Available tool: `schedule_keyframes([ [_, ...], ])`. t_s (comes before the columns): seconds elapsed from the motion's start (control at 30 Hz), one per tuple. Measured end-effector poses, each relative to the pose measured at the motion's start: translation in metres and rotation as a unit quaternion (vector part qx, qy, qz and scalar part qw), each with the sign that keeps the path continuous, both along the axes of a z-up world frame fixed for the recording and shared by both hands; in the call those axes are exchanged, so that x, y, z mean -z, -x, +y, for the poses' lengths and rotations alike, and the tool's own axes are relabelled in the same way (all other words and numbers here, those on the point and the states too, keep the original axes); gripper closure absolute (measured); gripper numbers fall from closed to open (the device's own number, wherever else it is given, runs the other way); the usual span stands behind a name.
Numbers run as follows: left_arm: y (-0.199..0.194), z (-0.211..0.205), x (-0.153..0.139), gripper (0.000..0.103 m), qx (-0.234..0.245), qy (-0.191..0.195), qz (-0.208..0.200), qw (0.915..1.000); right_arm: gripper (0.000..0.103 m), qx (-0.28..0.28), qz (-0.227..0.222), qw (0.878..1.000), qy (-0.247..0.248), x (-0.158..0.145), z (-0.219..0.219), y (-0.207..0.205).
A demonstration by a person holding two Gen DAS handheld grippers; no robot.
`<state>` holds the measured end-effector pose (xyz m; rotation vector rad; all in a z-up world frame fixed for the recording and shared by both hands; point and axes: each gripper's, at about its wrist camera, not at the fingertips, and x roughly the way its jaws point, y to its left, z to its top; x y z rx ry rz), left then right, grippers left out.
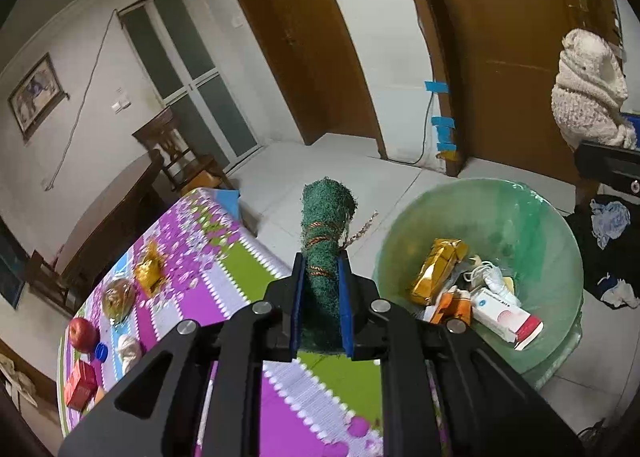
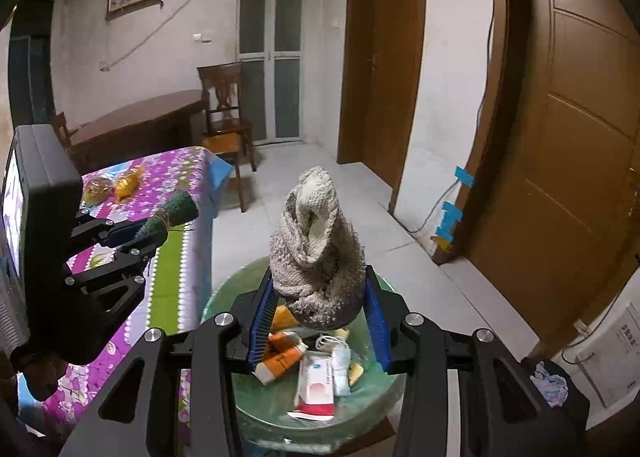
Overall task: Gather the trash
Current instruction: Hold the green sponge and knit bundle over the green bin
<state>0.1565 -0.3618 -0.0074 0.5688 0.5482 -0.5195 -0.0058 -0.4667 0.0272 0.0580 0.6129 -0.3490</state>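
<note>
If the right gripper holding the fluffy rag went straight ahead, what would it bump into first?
Probably nothing soon: the right gripper, holding the grey-white knitted rag, hangs over the green-lined trash bin and points across bare tiled floor. Depth is unclear.

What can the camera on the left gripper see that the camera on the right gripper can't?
Only the left wrist view shows the apple, the blue bottle cap and the red box on the table. Only the right wrist view shows the paper leaning on the wall. Both show the green bin, the green scrubber roll in the left gripper, and the white cloth in the right gripper.
</note>
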Motion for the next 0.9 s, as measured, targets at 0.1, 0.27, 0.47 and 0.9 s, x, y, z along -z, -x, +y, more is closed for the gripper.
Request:
schedule_keyframes([
  [0.1,0.001,-0.008,0.004,0.089,0.008,-0.004,0.002,1.0000,0.060,0.011,0.007,1.000,0.000,0.003,-0.010,0.000],
  [0.27,0.000,-0.017,0.009,0.089,0.015,-0.009,0.007,0.9998,0.060,0.022,0.020,1.000,-0.009,0.009,-0.016,-0.005],
  [0.47,-0.001,-0.030,0.015,0.089,0.028,-0.016,0.011,0.9994,0.060,0.029,0.051,0.998,-0.024,0.019,-0.021,-0.015],
  [0.9,-0.011,-0.049,0.041,0.089,0.089,-0.044,0.080,0.9918,0.060,0.025,0.118,0.990,-0.075,0.063,-0.033,-0.034],
])
